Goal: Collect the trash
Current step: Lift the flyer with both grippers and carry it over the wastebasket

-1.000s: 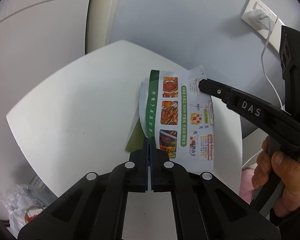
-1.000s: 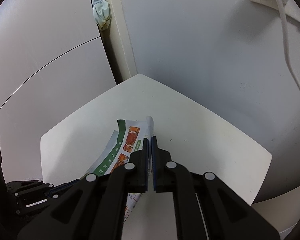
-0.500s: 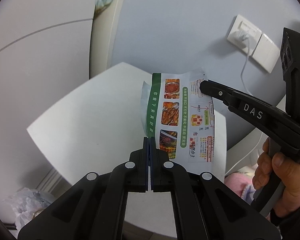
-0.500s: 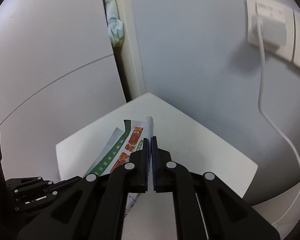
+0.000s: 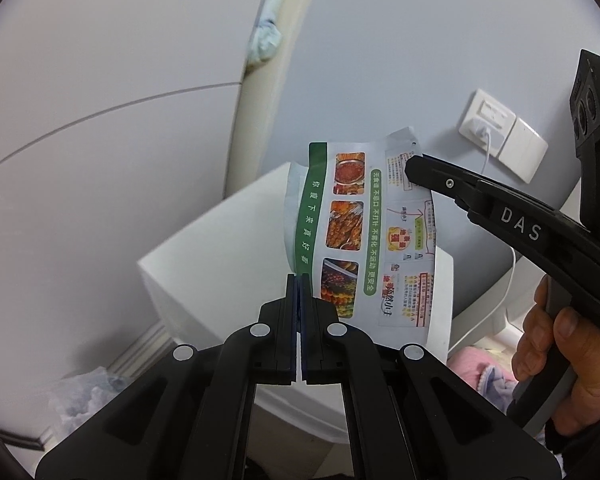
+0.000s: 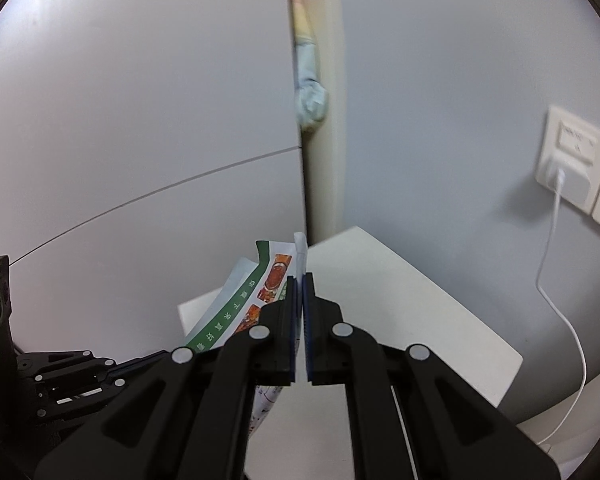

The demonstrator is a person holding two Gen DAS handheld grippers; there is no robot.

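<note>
A printed paper flyer [image 5: 364,236] with a green band and food pictures hangs in the air above a white table [image 5: 220,264]. My left gripper [image 5: 299,280] is shut on the flyer's lower left edge. My right gripper [image 5: 410,166] comes in from the right and is shut on the flyer's upper right corner. In the right wrist view the right gripper [image 6: 300,280] pinches the white edge of the flyer [image 6: 240,300], and the left gripper's body [image 6: 72,376] shows at lower left. A person's hand [image 5: 556,360] holds the right gripper's handle.
A wall socket with a white charger and cable [image 6: 568,180] sits on the wall at the right. A crumpled plastic bag [image 5: 80,396] lies on the floor at lower left. Pink cloth [image 5: 484,372] lies beyond the table's right edge. A pale cloth [image 6: 308,100] hangs in the corner.
Both grippers have risen with the flyer between them. The flyer has lifted off the table, which now sits lower and smaller in both views.
</note>
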